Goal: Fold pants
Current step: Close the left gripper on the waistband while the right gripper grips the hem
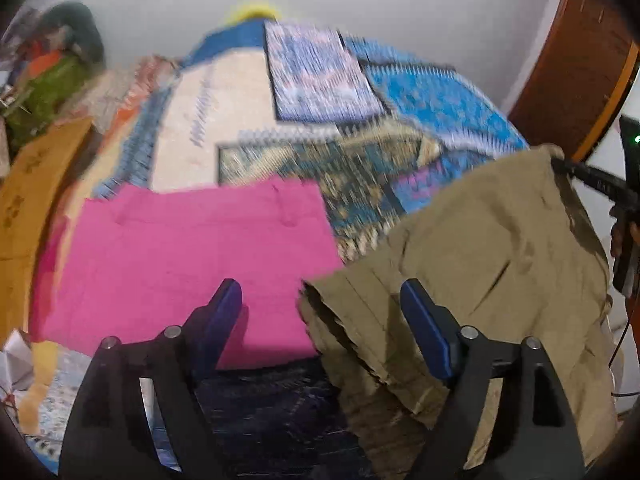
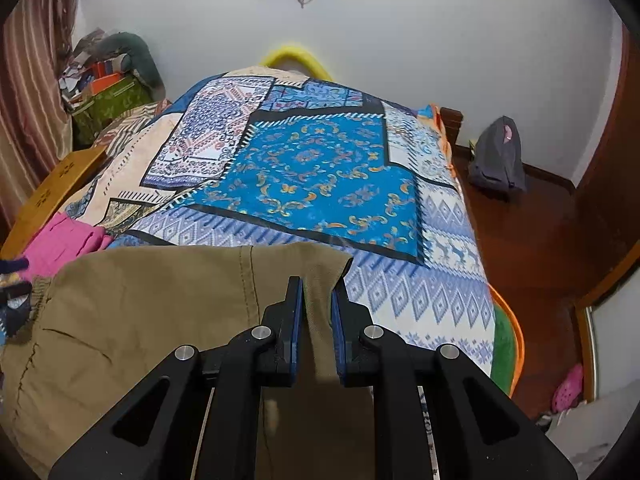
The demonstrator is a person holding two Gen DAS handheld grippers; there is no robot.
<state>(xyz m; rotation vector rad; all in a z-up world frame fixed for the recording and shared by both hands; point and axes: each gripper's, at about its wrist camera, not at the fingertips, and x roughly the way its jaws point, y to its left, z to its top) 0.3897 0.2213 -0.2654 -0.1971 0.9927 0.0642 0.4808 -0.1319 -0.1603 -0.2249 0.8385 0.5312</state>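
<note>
Khaki pants lie on the patterned bed; they also show in the left wrist view, bunched and lifted at the right. My right gripper is shut on a fold of the khaki pants near their right edge. It shows in the left wrist view holding the pants' upper corner. My left gripper is open and empty, its blue pads spread above the seam between the khaki pants and a folded pink garment. The left wrist view is motion-blurred.
The bed's blue patchwork cover stretches ahead. The pink garment lies at the bed's left. A dark blue garment lies under my left gripper. A wooden board borders the left; a grey backpack sits on the floor.
</note>
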